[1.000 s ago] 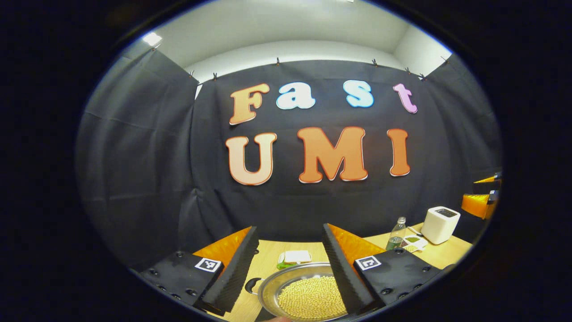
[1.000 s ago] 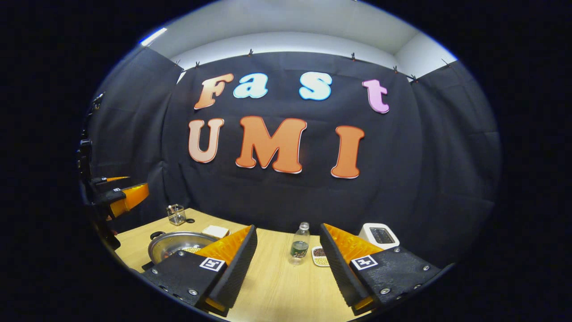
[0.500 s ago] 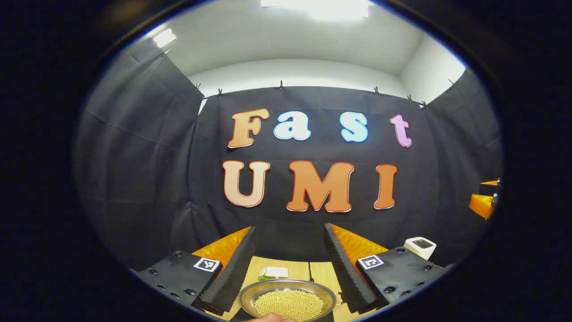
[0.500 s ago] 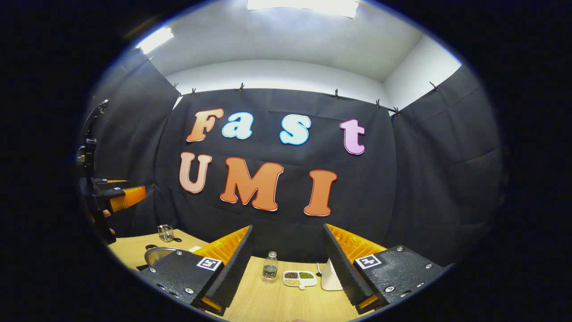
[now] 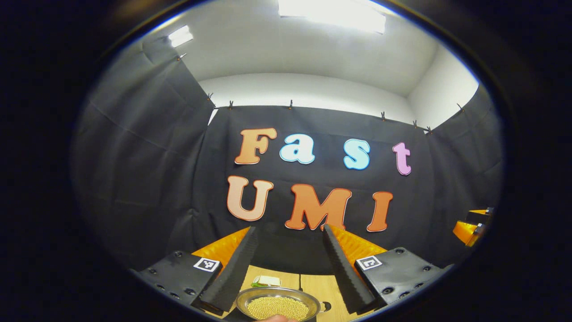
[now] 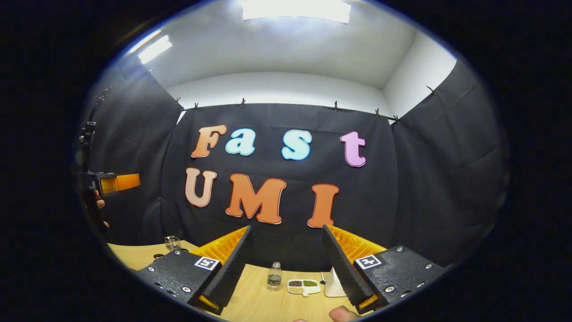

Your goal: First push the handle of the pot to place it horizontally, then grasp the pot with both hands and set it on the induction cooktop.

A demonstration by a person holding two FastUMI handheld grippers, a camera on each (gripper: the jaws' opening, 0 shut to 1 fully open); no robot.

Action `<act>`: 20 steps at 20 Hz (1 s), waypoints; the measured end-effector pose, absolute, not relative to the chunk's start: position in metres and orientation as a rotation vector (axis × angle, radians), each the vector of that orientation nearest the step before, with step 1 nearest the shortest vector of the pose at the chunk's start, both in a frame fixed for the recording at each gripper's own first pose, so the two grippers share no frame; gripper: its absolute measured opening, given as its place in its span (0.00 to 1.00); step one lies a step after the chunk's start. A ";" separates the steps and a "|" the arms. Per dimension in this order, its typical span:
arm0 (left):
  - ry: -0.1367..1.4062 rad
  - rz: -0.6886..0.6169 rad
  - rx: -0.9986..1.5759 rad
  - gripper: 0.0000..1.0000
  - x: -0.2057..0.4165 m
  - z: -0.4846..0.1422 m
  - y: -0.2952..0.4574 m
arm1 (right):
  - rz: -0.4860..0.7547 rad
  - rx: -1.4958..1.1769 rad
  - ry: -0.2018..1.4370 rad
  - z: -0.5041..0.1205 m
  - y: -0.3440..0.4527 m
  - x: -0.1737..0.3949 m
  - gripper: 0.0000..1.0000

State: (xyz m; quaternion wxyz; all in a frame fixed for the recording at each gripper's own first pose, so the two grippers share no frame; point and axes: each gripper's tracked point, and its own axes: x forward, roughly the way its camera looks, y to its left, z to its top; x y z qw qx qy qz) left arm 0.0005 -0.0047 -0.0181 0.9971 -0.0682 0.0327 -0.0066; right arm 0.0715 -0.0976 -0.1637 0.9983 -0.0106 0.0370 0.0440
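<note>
Your left tongs point(image 5: 288, 268) are held wide open and empty, tilted up toward the wall. The pot point(image 5: 278, 305), round shiny metal heaped with small pale yellow beans, sits on the wooden desk point(image 5: 313, 284) below and between the fingers, a loop handle point(image 5: 325, 307) on its right side. Your right tongs point(image 6: 286, 268) are also spread wide, gripping nothing, above a clear bottle point(image 6: 274, 277) and a white divided dish point(image 6: 304, 286).

Light wooden table point(image 6: 263, 304); small clear plastic bottle point(image 6: 274, 276) upright, white divided dish of dark and green grains point(image 6: 303, 286) just beside it, white boxy appliance point(image 6: 333, 286) next. Clear glass jar point(image 6: 172, 243) far left.
</note>
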 end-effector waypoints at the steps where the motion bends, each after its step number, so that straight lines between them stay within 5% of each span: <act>1: 0.060 -0.033 -0.146 0.94 0.001 -0.015 -0.007 | 0.080 -0.023 0.075 -0.165 -0.097 0.073 0.95; 9: -0.132 0.004 -0.078 0.99 0.004 0.014 0.004 | 0.063 -0.029 -0.007 -0.136 -0.092 0.087 0.95; 20: -0.019 -0.043 -0.092 0.98 0.023 -0.004 -0.001 | 0.074 -0.053 -0.038 -0.111 -0.085 0.089 0.95</act>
